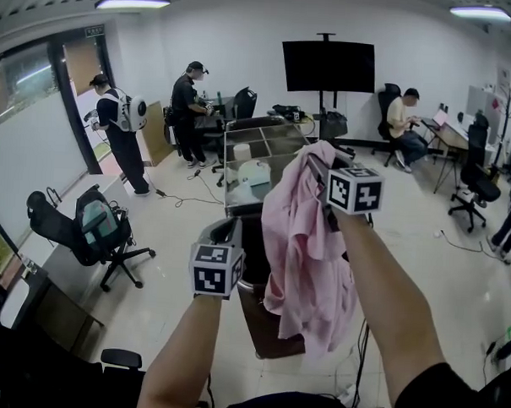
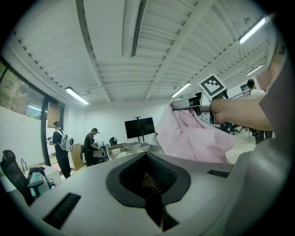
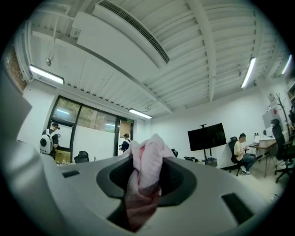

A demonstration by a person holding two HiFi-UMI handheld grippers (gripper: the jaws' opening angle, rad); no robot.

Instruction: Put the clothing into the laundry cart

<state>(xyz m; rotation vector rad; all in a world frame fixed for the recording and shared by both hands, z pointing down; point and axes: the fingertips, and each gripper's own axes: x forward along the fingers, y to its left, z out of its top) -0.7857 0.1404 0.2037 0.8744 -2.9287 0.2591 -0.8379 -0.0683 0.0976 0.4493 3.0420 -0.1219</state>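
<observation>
Left tool (image 2: 151, 186): closed, nothing between the jaws. It is held low, just left of the hanging cloth and not touching it.

Shirt (image 1: 308, 260): pink, in the air, draped from the right tool and hanging well below it. The lower part is loose and unsupported.

Right tool (image 3: 140, 184): clamped on a bunched fold of the shirt and held about level, above and right of the left tool.

Cart (image 1: 227, 164): what I take for it is the grey framed bin ahead, beyond the shirt. The shirt is not over it yet, so the carry step is unfinished.

Risks, as judged:
- The grip is on a single bunched fold, so a quick swing could pull the cloth free.
- The long tail may catch on the cart's near rim or trail outside it when released.
- Cables (image 1: 188, 200) on the floor near the cart are a trip hazard.

Writing: none legible. The tool cubes carry only square marker patterns, and the sign over the door is too small to read.
</observation>
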